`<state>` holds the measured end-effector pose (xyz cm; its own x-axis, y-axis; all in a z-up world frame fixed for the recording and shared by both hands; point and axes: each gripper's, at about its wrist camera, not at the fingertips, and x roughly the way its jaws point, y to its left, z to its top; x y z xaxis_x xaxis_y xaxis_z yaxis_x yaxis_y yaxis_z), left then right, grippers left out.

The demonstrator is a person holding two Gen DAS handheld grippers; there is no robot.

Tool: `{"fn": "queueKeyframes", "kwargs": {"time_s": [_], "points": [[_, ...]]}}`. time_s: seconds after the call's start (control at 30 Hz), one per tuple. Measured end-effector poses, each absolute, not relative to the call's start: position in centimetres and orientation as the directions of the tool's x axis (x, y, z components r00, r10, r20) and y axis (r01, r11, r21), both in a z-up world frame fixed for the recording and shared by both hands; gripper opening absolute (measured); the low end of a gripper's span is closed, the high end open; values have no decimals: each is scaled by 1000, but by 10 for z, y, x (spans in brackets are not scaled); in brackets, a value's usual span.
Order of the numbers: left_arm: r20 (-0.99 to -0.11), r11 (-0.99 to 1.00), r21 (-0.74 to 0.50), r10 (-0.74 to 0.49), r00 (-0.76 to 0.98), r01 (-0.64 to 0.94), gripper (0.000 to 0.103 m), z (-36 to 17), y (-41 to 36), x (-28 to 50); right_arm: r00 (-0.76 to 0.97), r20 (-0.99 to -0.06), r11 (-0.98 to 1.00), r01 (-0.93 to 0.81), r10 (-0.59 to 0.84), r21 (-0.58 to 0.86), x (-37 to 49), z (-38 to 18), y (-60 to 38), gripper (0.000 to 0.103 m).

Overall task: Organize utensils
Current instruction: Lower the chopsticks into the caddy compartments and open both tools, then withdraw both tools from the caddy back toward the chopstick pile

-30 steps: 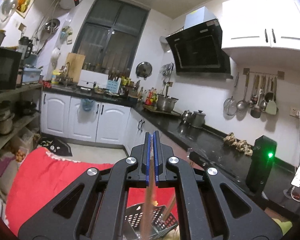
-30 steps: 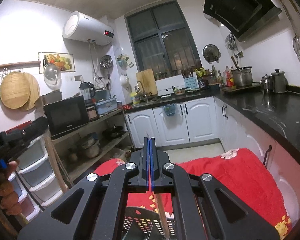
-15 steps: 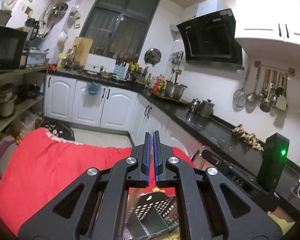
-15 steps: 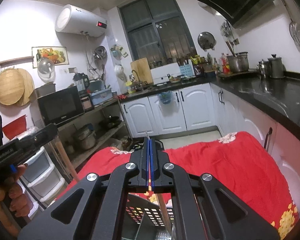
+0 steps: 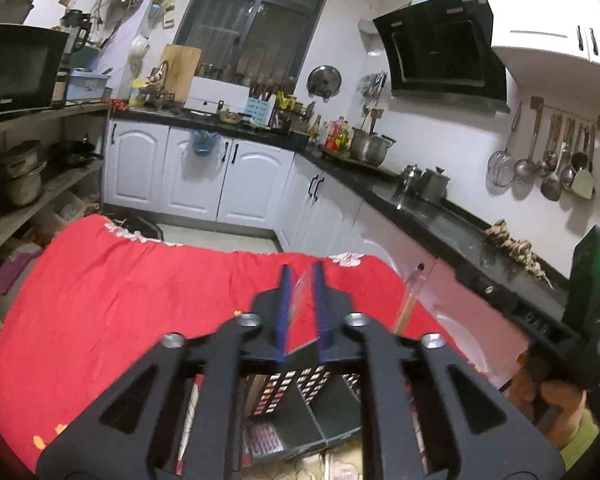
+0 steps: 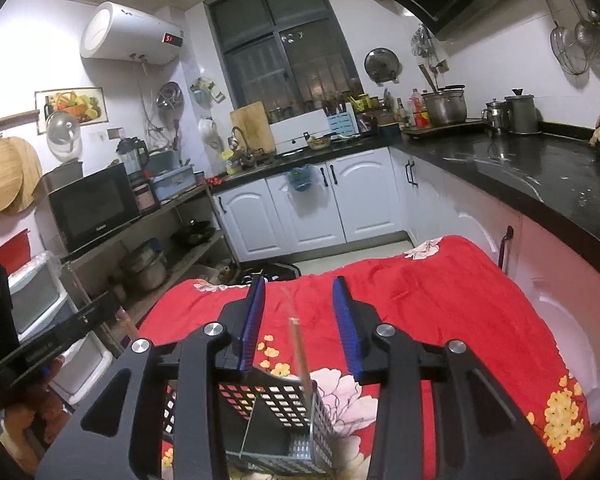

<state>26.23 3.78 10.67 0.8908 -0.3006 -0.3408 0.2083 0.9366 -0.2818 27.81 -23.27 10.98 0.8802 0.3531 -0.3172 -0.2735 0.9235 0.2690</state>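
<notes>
1. Utensil holder, a black perforated basket with inner dividers, stands on the worktop under a red flowered cloth, directly below and just ahead of both tools.
2. Right tool: its blue-padded jaws are spreading apart, and neither pad presses on anything.
3. A thin chopstick, blurred, stands nearly upright in the gap between those pads, its lower end dropping into the holder's right-hand compartment.
4. Left tool: its jaws are also opening, the gap narrower than the right tool's; a faint blurred streak shows between the pads, too smeared to tell what it is.
5. From the left tool's camera the holder shows through the linkage underneath, its dividers plain.
6. Off to the right of the left tool a second pale stick rises, blurred; what carries it I cannot tell.
7. A hand grips a black handle at the far right of the left tool.
8. Beyond both tools a black kitchen counter runs along the wall, well apart from them.
</notes>
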Motion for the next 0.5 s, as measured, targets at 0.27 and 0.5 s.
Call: {"fn": "queueKeyframes", "kwargs": {"time_s": [0.27, 0.5], "points": [[-371, 953, -240, -267, 890, 186, 64, 103, 37, 251, 876, -370, 947, -249, 309, 203, 264, 106, -236, 54], [-381, 960, -230, -240, 893, 160, 93, 104, 40, 238, 870, -388, 951, -250, 303, 183, 249, 105, -238, 67]]}}
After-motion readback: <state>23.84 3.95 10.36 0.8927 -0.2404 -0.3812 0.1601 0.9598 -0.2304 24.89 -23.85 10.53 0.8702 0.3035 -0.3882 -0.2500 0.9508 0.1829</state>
